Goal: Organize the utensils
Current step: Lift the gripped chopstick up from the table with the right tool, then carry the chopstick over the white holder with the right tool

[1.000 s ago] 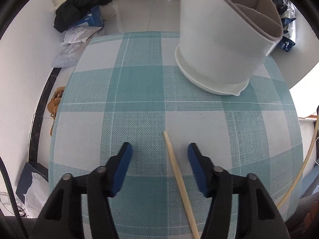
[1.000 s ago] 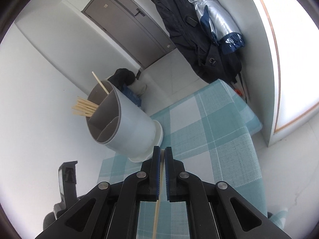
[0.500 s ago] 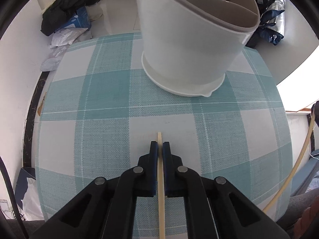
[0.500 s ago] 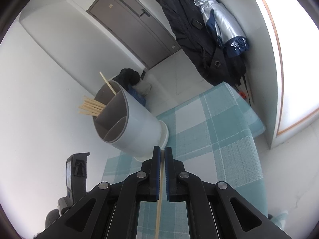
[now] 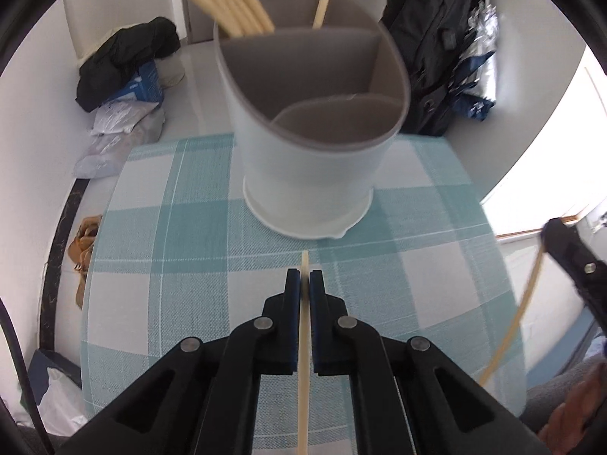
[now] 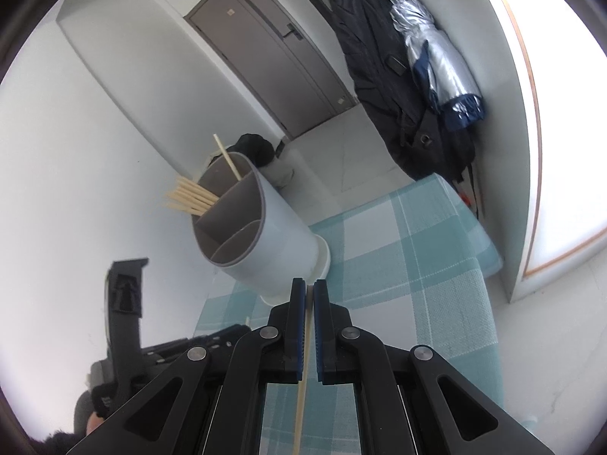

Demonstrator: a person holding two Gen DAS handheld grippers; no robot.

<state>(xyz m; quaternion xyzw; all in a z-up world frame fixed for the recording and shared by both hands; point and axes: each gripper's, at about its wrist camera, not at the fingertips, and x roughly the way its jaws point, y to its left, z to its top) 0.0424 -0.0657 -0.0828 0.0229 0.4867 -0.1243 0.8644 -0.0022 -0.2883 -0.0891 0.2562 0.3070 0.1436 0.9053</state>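
Left gripper [image 5: 304, 284] pinches a chopstick [image 5: 303, 360] lengthwise, tip toward the white holder [image 5: 311, 182]. Right gripper [image 6: 309, 295] (likewise clamped) grips another chopstick [image 6: 301, 398], pointing forward.

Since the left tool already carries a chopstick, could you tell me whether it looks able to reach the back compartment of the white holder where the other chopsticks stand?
Probably yes: the left tool faces the white round divided holder, whose top is open and unblocked, though it must rise above the rim.
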